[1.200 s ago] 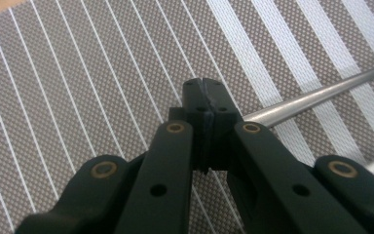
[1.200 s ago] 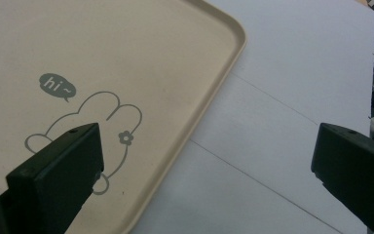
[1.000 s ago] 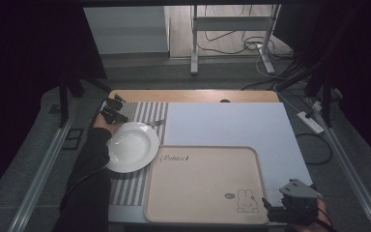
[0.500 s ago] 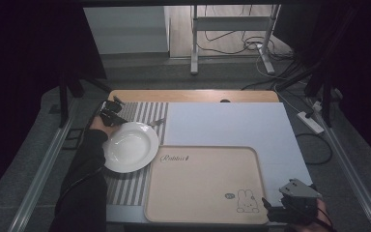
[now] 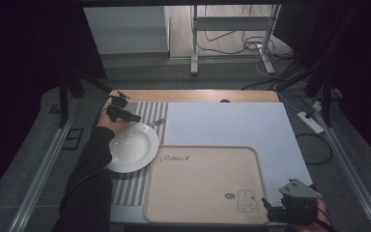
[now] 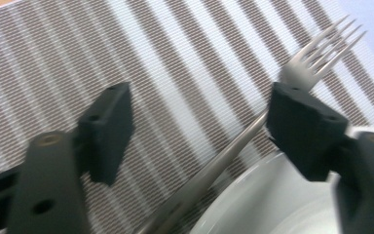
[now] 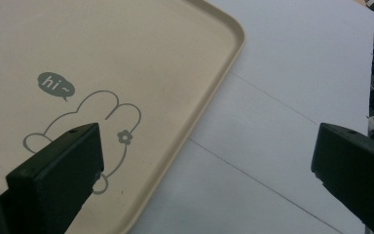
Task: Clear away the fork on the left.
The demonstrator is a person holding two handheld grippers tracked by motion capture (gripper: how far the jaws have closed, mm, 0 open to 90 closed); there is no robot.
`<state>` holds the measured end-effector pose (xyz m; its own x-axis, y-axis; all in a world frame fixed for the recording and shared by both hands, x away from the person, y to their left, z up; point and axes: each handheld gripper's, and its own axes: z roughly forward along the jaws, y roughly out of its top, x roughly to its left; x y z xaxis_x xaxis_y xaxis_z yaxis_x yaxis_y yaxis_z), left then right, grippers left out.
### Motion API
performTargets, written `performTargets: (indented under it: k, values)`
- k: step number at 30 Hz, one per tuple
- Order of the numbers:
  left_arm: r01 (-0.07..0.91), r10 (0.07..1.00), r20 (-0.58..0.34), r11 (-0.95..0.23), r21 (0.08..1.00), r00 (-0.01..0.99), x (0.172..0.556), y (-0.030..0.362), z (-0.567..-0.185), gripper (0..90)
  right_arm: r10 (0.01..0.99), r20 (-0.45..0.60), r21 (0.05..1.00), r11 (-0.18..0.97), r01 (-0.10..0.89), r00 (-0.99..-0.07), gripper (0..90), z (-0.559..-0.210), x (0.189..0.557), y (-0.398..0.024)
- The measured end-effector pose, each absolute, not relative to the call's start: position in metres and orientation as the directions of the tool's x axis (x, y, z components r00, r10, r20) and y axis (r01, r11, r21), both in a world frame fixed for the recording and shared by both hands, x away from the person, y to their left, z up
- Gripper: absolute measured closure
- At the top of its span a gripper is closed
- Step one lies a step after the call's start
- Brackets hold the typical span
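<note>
Jaws of the left gripper [image 6: 199, 117] stand wide astride a fork [image 6: 253, 131] on the striped mat [image 6: 53, 58], its handle crossing the plate [image 6: 268, 204] rim. Right gripper [image 7: 209, 161] hangs wide open over the tray [image 7: 126, 48] corner, where "hi~" and a rabbit drawing read clearly.

A white plate [image 5: 131, 146] and fork [image 6: 233, 146] lie on a striped placemat [image 5: 147, 112], beside a beige rabbit-printed tray [image 5: 203, 186] on the pale tabletop [image 5: 232, 123].
</note>
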<state>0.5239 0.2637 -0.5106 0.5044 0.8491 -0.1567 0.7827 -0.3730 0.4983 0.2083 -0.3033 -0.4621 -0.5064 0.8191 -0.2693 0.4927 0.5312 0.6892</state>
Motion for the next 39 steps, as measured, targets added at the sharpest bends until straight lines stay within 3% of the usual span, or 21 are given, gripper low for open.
performTargets:
  k: [4,8,22,32,36,39]
  values:
    - [0.776,0.844,-0.142,-0.393,0.493,0.517,0.527,0.251,-0.514,9.2,0.819,-0.269,0.689,0.532,0.492,-0.507,0.0,-0.462,0.208,-0.303]
    - [0.781,0.825,-0.175,-0.408,0.473,0.537,0.531,0.239,-0.519,0.3,0.818,-0.269,0.689,0.532,0.492,-0.508,0.0,-0.462,0.208,-0.303]
    - [0.749,0.799,-0.048,-0.539,0.386,0.600,0.542,0.210,-0.526,2.6,0.816,-0.269,0.689,0.534,0.490,-0.511,0.0,-0.462,0.208,-0.304]
    - [0.734,0.790,-0.065,-0.532,0.423,0.610,0.539,0.237,-0.519,36.5,0.813,-0.274,0.686,0.539,0.488,-0.514,0.0,-0.463,0.207,-0.303]
    - [0.730,0.793,-0.047,-0.535,0.425,0.608,0.535,0.251,-0.518,58.2,0.812,-0.274,0.685,0.541,0.488,-0.515,0.0,-0.463,0.207,-0.303]
    - [0.721,0.788,-0.059,-0.527,0.449,0.613,0.532,0.261,-0.520,67.8,0.811,-0.276,0.684,0.543,0.487,-0.516,0.0,-0.463,0.207,-0.303]
